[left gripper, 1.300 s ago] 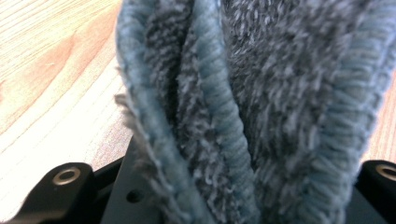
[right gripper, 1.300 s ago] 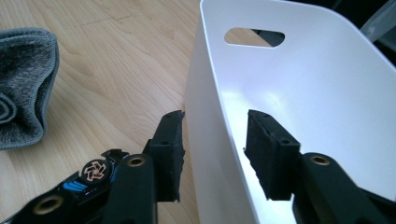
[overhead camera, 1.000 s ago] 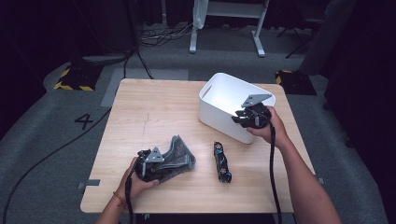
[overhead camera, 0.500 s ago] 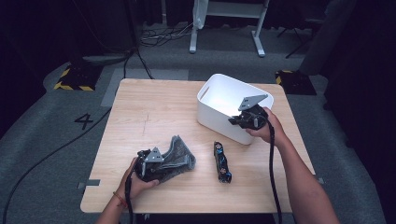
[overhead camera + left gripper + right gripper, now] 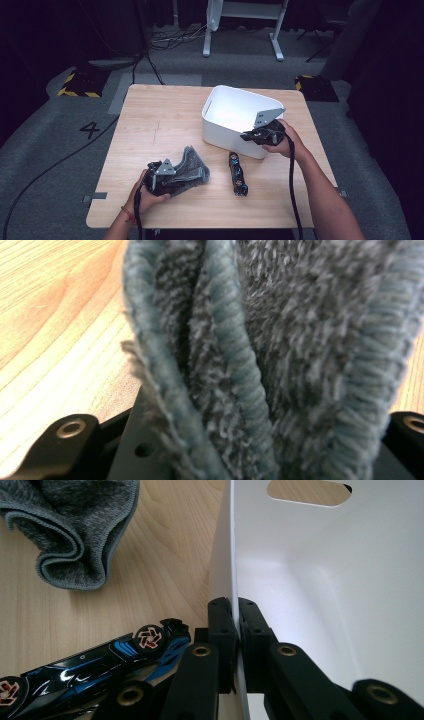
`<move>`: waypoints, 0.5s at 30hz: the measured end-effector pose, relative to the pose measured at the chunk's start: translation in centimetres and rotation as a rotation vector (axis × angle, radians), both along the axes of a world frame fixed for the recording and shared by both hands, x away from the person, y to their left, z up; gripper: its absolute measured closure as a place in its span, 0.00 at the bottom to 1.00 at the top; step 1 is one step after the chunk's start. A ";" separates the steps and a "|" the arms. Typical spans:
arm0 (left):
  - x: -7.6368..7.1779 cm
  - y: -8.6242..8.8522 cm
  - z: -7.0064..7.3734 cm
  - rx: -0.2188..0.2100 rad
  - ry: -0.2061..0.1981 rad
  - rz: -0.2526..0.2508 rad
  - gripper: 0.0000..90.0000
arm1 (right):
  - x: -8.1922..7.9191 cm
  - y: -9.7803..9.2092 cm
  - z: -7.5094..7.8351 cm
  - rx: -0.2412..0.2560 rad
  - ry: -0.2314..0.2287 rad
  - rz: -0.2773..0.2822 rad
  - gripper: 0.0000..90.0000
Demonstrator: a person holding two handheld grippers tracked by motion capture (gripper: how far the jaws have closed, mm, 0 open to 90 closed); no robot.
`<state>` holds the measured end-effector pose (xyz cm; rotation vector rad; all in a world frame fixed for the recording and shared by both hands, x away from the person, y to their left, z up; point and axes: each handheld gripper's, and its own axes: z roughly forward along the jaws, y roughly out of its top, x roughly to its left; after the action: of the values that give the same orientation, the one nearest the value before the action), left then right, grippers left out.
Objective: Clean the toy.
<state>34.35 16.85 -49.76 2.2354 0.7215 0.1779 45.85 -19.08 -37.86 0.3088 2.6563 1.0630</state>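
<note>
The white plastic bin stands on the wooden table toward its far right corner, a rounded rectangular tub with thin smooth walls and an oval handle cut-out near the rim. Its inside looks bare and bright white in both the high view and the right gripper view. The right gripper grips the bin's near wall, its two black jaws pressed together on the thin wall, one outside and one inside, as the right gripper view shows.

The grey microfibre cloth lies bunched near the table's front edge, left of centre, with a teal stitched hem that folds over itself. The left gripper holds it: in the left gripper view the cloth fills the space between the jaws, pinched in folds.

Between cloth and bin, near the front edge, lies a black and blue toy car, glossy, with red-and-white wheel hubs; it sits just beside the bin's outer wall.

A "4" is marked on the grey floor left of the table
</note>
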 end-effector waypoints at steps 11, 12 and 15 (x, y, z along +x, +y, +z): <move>-0.1 -0.1 0.0 0.000 0.002 -0.012 0.75 | -0.7 0.7 -0.1 0.007 0.002 0.084 0.97; -0.2 -0.2 0.0 0.002 0.002 -0.011 0.75 | -0.7 0.8 0.0 0.006 0.001 0.088 0.97; -0.2 -0.2 0.0 0.002 0.002 -0.012 0.75 | -0.8 1.0 -0.1 0.006 -0.004 0.098 0.97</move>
<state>34.13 16.65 -49.75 2.2411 0.7092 0.1707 45.01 -18.08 -37.91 0.1794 2.6899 1.0991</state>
